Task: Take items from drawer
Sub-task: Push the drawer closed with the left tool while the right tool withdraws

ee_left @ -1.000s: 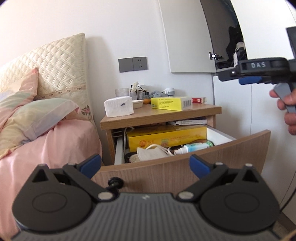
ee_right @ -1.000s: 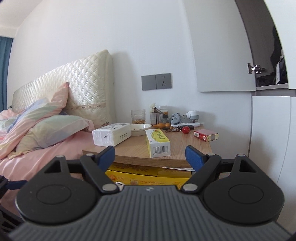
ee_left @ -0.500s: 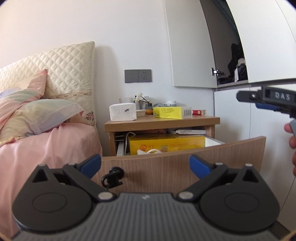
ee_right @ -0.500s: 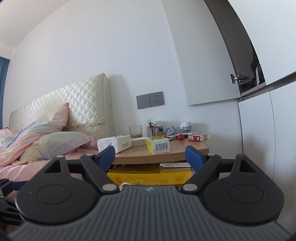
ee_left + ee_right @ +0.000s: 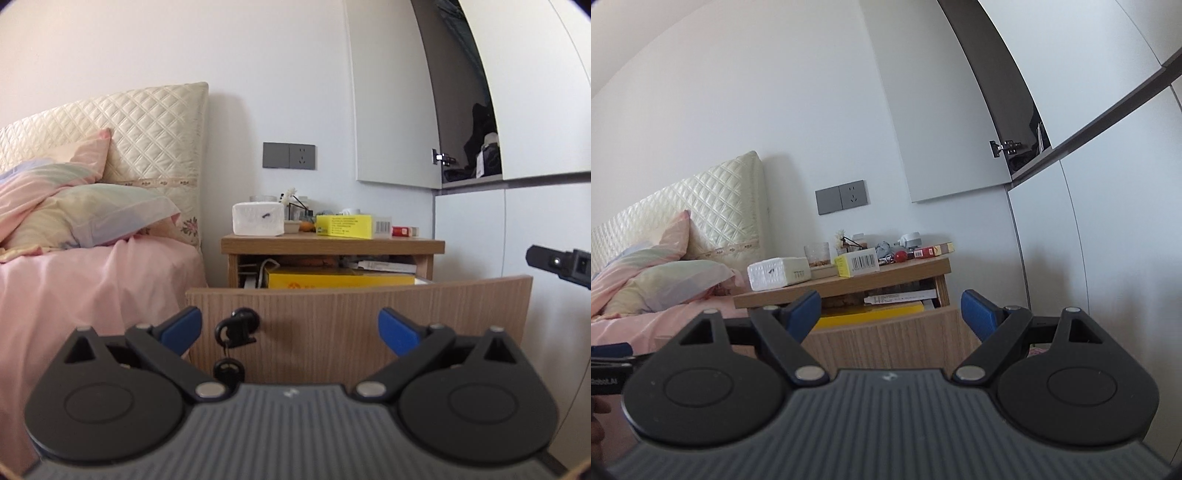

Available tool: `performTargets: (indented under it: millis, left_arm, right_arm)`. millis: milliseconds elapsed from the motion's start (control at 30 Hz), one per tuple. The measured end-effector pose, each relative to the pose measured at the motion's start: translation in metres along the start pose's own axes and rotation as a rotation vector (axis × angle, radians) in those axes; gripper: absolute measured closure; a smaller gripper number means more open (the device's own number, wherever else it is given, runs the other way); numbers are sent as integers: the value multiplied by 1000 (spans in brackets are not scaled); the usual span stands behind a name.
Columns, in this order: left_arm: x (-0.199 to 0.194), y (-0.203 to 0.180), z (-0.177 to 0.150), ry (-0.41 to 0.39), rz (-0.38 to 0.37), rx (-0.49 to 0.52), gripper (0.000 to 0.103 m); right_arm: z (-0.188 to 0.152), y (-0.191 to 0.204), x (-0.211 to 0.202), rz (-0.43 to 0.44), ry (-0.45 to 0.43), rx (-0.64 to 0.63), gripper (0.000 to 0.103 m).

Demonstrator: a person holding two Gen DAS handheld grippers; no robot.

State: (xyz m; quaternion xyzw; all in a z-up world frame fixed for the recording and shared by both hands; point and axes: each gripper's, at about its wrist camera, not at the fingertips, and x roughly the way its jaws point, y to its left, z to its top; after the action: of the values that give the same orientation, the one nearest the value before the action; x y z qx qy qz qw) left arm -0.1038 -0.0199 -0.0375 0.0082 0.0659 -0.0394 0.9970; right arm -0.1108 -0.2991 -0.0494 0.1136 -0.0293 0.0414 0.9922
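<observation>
Wooden drawer point(image 5: 354, 317) pulled out (keys point(image 5: 236, 332) in lock); yellow box point(image 5: 340, 281) inside

Your bed point(image 5: 92, 280) with its pillow point(image 5: 88, 218) lies left; a grey wall socket point(image 5: 289, 155) sits above the tabletop point(image 5: 332, 243); an open cupboard point(image 5: 476, 147) stands far right.

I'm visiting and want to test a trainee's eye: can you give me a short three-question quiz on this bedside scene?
1. True or false: the drawer of the nightstand is pulled open.
2. What hangs from the lock in the drawer front? A) a ribbon B) keys C) a towel
3. Fill in: the jaws of the left gripper and the right gripper are both ____ and hold nothing.

Key: 1 true, with a large yellow box showing above the drawer front; 2 B; 3 open.
</observation>
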Motion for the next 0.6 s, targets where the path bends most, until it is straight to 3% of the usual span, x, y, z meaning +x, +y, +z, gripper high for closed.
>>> performTargets:
  millis: [400, 600]
  left_arm:
    - [0, 4, -17, 23, -3, 18, 1]
    - [3, 13, -24, -11, 7, 14, 1]
  right_arm:
    - [-10, 7, -2, -8, 63, -45, 18]
    - [-14, 19, -2, -13, 60, -57, 18]
